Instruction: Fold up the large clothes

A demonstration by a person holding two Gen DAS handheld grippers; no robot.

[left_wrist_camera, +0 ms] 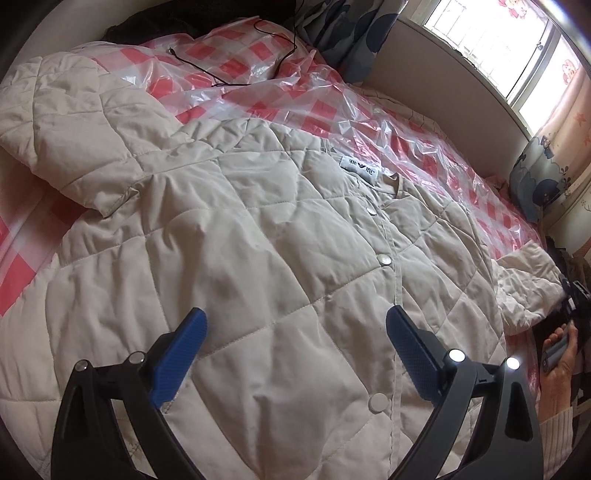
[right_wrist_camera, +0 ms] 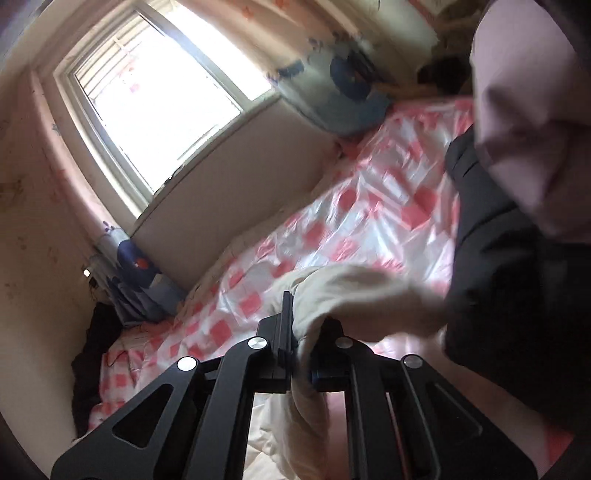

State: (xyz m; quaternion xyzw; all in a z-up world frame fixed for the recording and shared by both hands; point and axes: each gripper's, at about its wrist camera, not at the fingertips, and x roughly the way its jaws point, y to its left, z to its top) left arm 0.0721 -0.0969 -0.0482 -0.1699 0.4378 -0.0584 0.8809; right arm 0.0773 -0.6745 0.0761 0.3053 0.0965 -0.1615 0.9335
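A large beige quilted jacket [left_wrist_camera: 258, 229] lies front up on a bed covered with red-and-white checked plastic [left_wrist_camera: 332, 107]. Its snap placket runs down the middle and a white label [left_wrist_camera: 359, 168] shows at the collar. One sleeve [left_wrist_camera: 74, 140] lies folded across at the upper left. My left gripper [left_wrist_camera: 295, 325] is open, with blue fingers [left_wrist_camera: 181, 354] hovering just above the jacket's lower front, empty. In the right wrist view my right gripper [right_wrist_camera: 301, 332] is shut on a bunch of the beige jacket fabric [right_wrist_camera: 354, 299] and holds it lifted above the bed. The view is blurred.
A black cable [left_wrist_camera: 273, 59] lies on the plastic near the bed's far end. Blue patterned curtains [left_wrist_camera: 351, 33] hang by the window [right_wrist_camera: 155, 96]. A wall panel runs along the bed's far side. The person's dark clothing [right_wrist_camera: 498, 258] fills the right of the right wrist view.
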